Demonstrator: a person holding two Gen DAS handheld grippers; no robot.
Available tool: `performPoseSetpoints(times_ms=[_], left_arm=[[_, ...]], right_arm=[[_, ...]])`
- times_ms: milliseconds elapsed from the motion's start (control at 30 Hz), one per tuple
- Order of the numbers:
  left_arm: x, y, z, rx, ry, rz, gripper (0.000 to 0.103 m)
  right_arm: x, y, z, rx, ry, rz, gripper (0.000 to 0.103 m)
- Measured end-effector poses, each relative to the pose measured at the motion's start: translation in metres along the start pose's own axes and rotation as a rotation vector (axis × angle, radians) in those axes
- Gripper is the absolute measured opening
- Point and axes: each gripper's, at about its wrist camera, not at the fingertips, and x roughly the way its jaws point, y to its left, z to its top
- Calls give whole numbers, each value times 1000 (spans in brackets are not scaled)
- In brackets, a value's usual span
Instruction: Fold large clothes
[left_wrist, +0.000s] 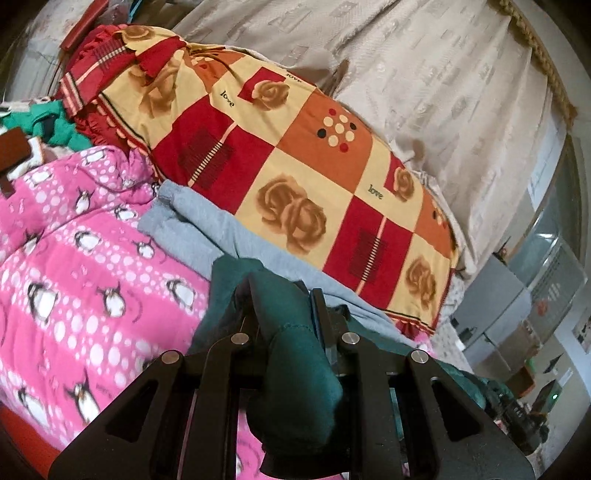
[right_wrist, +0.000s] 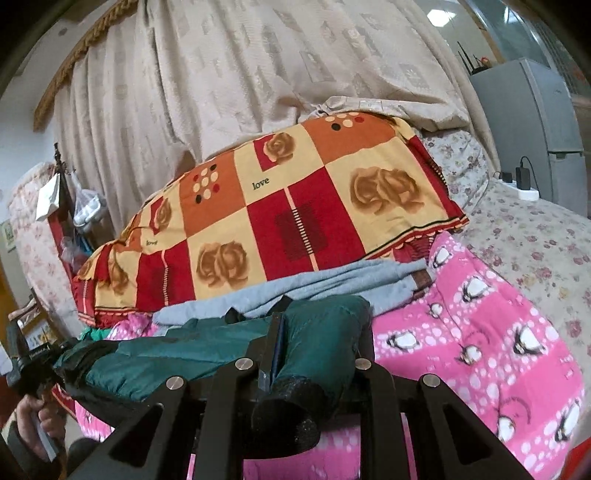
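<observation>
A dark green padded jacket is held stretched between both grippers above the pink penguin quilt. My left gripper is shut on one end of the jacket, which bunches between its fingers. My right gripper is shut on a green sleeve with a black knit cuff that hangs toward the camera. The left gripper and the hand holding it show at the far left of the right wrist view. A folded grey garment lies on the quilt just behind the jacket.
A red, orange and yellow rose-patterned quilt is piled behind, against beige curtains. A floral sheet covers the bed's right side, with a white power strip. Green clothes lie far left. A grey appliance stands right.
</observation>
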Motion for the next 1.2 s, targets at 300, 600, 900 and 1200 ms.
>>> performPoseSetpoints(times_ms=[300,600,900,1200], left_arm=[[104,8,13,10,57,170,15],[187,35,9,-53,123,290,15],[248,45,-9,30,188,345,18],[264,41,-17,87,185,377,18]], right_arm=[[116,-9,30,34,125,-55,18],[200,-24,12,143,167,-149,18],[251,-41,-25,168,166,-180,18],[266,-45,-37,125,187,-184,21]])
